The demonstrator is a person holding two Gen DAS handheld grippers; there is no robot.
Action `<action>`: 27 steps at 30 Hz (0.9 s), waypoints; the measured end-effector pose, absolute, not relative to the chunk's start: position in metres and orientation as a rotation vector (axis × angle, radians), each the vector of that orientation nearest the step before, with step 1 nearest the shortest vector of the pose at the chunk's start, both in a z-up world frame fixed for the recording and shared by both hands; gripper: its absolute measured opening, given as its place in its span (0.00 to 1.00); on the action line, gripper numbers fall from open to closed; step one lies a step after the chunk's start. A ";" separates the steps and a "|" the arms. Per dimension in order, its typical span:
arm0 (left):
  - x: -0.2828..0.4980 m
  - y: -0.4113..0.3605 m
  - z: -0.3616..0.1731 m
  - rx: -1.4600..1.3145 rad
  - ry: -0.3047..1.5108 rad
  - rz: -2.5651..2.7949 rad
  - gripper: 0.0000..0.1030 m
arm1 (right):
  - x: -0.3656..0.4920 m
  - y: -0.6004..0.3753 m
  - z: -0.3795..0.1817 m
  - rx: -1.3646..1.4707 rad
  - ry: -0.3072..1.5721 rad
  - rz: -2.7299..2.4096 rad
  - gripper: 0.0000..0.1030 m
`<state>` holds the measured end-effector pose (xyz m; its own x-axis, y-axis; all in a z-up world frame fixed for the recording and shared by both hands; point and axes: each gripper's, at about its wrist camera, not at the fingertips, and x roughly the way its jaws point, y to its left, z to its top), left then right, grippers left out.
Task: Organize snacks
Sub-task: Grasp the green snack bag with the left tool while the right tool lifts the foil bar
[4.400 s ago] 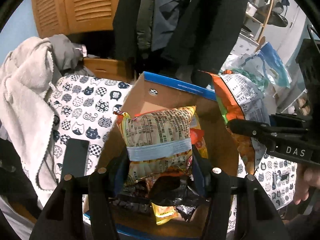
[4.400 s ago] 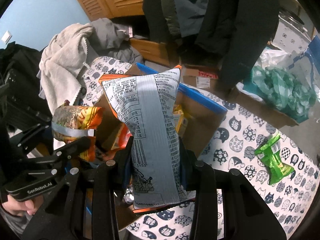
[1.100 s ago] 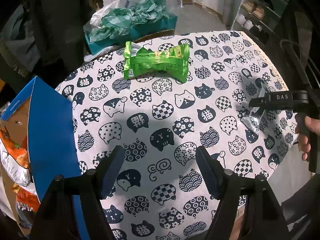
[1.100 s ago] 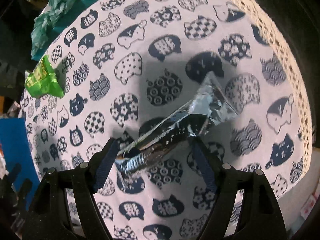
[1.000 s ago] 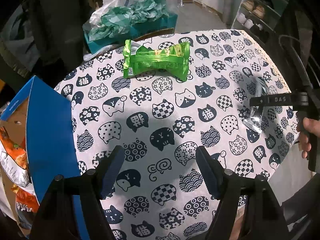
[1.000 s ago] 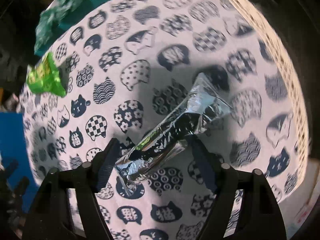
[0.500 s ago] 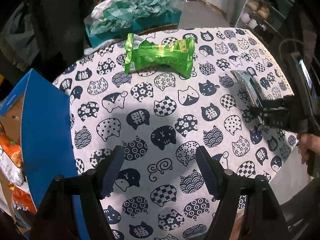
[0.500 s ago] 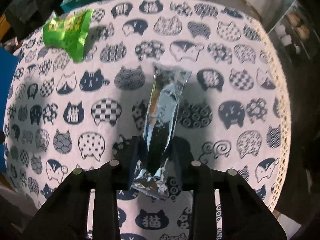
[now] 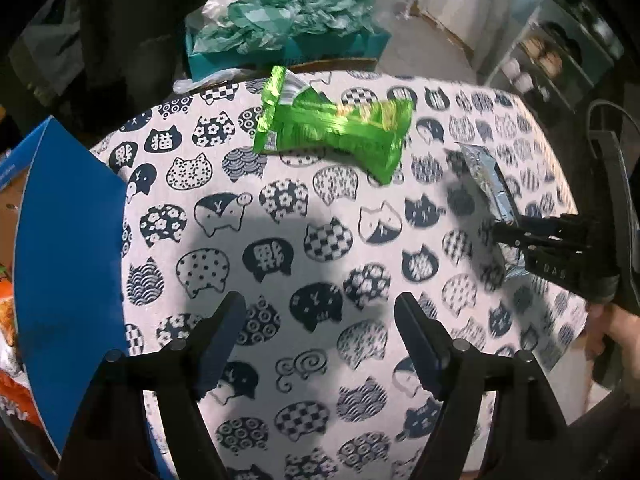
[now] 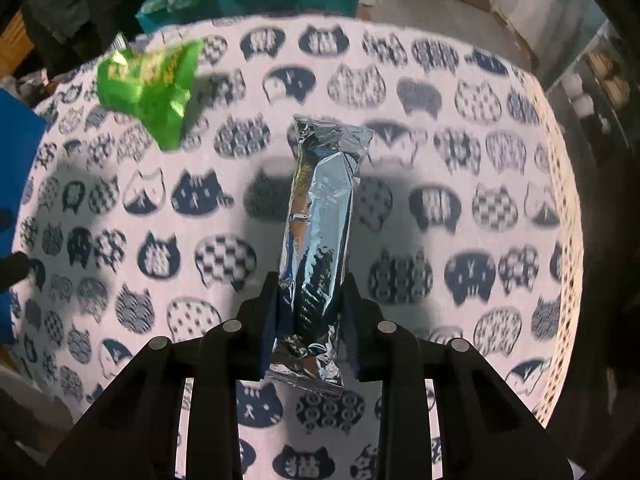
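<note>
Silver packet (image 10: 318,236): a long foil snack packet, clamped near its lower end between the right gripper's fingers (image 10: 270,328); its far end sticks out over the tabletop, crimped edge furthest away. In the left wrist view the same packet shows at the right edge, caught in the dark gripper there.
Right gripper (image 10: 310,330): pressed tight on the silver packet from both sides, pointing steeply down at the tabletop. A hand (image 9: 618,334) holds its handle at the right edge of the left wrist view.
Green packet (image 9: 334,128): a shiny green snack bag lying flat on the tabletop near the far edge, well apart from both grippers and touched by neither.
Left gripper (image 9: 320,328): its jaws stand wide and are opening; nothing lies between the fingers (image 9: 224,336), only patterned cloth below.
Tabletop (image 9: 280,240): round, covered with a white cloth printed with dark cat heads; shadows of the grippers fall across it.
Box (image 9: 68,264): a blue-walled cardboard box at the left edge, with orange snack bags (image 9: 10,384) showing inside.
Beyond the tabletop: a teal box (image 9: 288,50) heaped with crumpled green-and-white plastic.
</note>
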<state>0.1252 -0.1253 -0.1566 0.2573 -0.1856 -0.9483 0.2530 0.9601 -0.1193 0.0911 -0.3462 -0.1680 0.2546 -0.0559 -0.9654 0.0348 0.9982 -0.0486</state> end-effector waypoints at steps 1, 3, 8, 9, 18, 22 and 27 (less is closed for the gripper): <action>0.131 -0.126 -0.157 0.049 1.280 -0.287 0.78 | 0.101 -0.347 -0.162 -0.026 1.306 -0.050 0.27; 0.140 -0.127 -0.158 0.041 1.289 -0.270 0.78 | 0.120 -0.343 -0.151 -0.059 1.289 -0.017 0.27; 0.162 -0.126 -0.161 0.013 1.298 -0.238 0.78 | 0.162 -0.330 -0.138 -0.155 1.279 0.044 0.26; 0.165 -0.125 -0.162 0.017 1.298 -0.230 0.78 | 0.169 -0.330 -0.140 -0.162 1.289 0.050 0.26; 0.184 -0.104 -0.174 -0.084 1.346 -0.194 0.78 | 0.192 -0.319 -0.171 -0.223 1.320 0.154 0.26; 0.190 -0.093 -0.174 -0.130 1.347 -0.175 0.78 | 0.177 -0.300 -0.175 -0.240 1.335 0.222 0.26; 0.196 -0.078 -0.170 -0.253 1.345 -0.138 0.78 | 0.159 -0.279 -0.179 -0.196 1.350 0.304 0.26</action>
<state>0.1959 -0.0784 -0.1702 0.2214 -0.2430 -0.9444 -0.0465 0.9647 -0.2591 0.1594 -0.2793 -0.1794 0.1882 0.1020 -0.9768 -0.3259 0.9447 0.0358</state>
